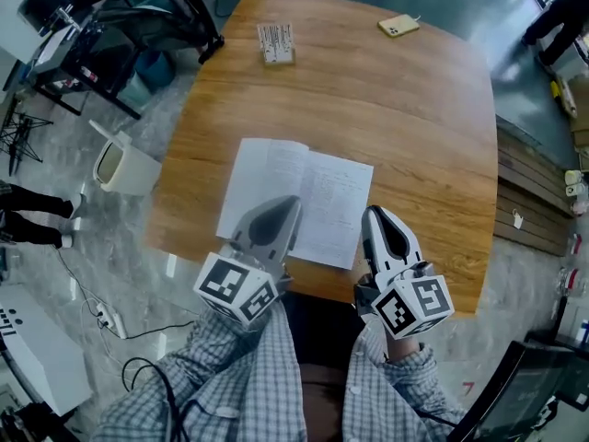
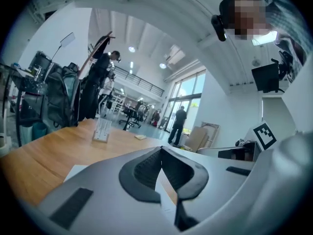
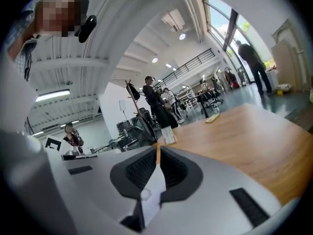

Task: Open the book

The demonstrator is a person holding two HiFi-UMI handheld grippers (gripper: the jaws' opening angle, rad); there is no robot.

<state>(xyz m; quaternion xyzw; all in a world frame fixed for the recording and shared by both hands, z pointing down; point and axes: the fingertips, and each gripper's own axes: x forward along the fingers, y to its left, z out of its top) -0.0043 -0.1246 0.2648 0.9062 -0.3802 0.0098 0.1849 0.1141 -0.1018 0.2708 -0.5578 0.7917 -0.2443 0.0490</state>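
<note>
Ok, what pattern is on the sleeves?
The sleeves are a grey-and-white check, clearest in the head view.

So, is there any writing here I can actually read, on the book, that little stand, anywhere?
No text here can be read.
Open book: lines of print, too small to read.
Card stand: printed rows, blurred.
Marker cubes: black-and-white square patterns, no words.

Yellow phone [image 1: 398, 26] and card stand [image 1: 275, 43] sit on wooden table [image 1: 423, 136].
</note>
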